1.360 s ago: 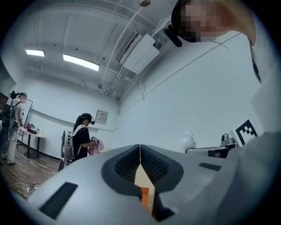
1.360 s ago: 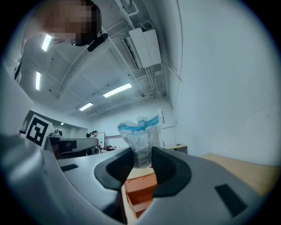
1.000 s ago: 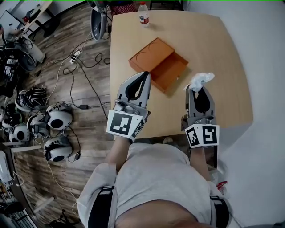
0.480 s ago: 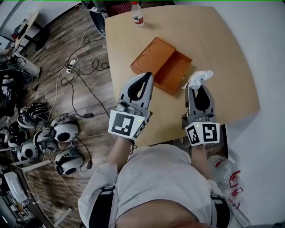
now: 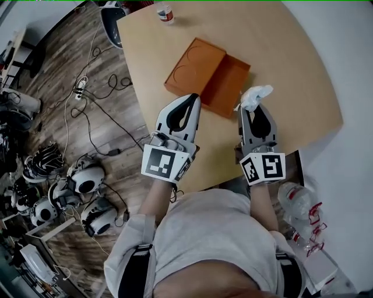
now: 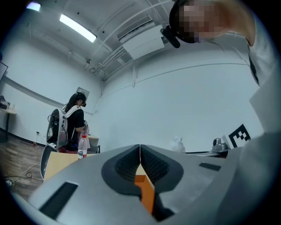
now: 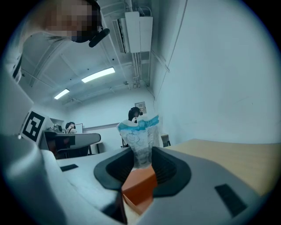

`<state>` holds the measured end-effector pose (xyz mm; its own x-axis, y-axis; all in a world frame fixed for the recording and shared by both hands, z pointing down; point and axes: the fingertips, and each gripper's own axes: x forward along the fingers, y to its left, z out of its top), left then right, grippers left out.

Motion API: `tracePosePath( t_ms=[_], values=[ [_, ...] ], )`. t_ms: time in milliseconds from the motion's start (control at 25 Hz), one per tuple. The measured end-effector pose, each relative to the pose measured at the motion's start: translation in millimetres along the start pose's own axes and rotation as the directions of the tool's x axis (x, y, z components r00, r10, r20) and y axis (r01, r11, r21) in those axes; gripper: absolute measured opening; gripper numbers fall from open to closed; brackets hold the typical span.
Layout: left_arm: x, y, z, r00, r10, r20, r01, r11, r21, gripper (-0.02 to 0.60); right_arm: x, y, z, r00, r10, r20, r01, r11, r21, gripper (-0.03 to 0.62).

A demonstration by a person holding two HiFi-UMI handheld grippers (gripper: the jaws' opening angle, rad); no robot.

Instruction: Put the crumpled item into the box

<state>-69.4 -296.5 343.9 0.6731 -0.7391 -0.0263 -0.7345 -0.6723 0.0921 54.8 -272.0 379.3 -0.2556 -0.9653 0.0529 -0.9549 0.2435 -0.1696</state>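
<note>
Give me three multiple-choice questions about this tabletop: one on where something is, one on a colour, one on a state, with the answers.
1. Where does the bottle stand on the table?
A. at the far edge
B. in the middle
C. at the near edge, by the person

2. What colour is the box?
A. blue
B. orange
C. black

3. What state is the right gripper in?
A. open and empty
B. shut on the crumpled wrapper
C. shut on the bottle

Answers:
1 A: the head view shows the bottle at the table's far edge, beyond the box.
2 B: the box is plainly orange in the head view.
3 B: the right gripper view shows the wrapper pinched between its jaws.
</note>
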Motion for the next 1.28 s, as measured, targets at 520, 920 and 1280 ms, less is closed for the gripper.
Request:
tracePosePath(
  t_ms=[520,920,1280],
  values=[
    [12.4,25.7,-36.8,0.998,-0.003,-0.055,0.000,0.999,-0.053,0.014,54.1,-9.2,-67.2,0.985,-0.003,-0.175,0.005,1.000,0.014,0.117],
    [15.3,46.7,-52.5,0.997,0.023,-0.073,-0.029,0.996,-0.079,0.014,87.1,-12.6,-116.7,0.941,0.022,-0.338,-0.022,1.000,0.003,0.117],
    [17.7,57.4,-63.5,0.996,0.037,-0.083,-0.045,0.994,-0.104,0.014,95.8,-15.9,-153.2,0.866,0.011,-0.501,-0.042,0.998,-0.052,0.117]
  ],
)
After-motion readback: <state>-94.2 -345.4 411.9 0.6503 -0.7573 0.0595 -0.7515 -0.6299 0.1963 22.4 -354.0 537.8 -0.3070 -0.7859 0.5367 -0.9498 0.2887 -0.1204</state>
